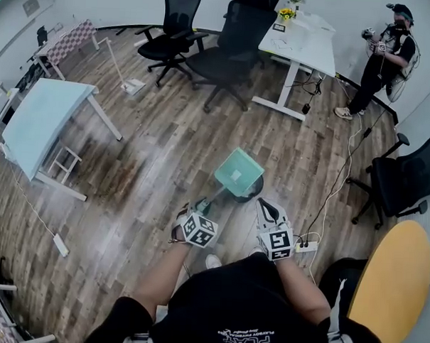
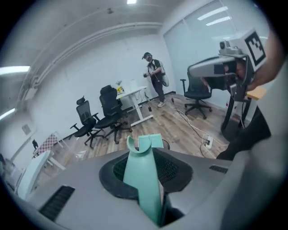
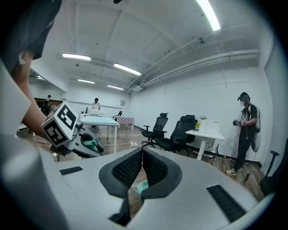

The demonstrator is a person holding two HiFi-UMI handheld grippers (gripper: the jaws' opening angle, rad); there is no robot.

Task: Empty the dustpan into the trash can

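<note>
A teal dustpan hangs tilted over a small black trash can on the wood floor. My left gripper is shut on the dustpan's handle, which runs up between its jaws to the pan. The can's rim shows just behind the pan. What lies inside the pan or the can is hidden. My right gripper hovers beside the can to its right, jaws shut with nothing between them. A sliver of teal dustpan shows below its pads.
A power strip and cable lie on the floor to the right. Black office chairs and a white desk stand behind. A person stands at the back right. A light-blue table is on the left, a yellow round table on the right.
</note>
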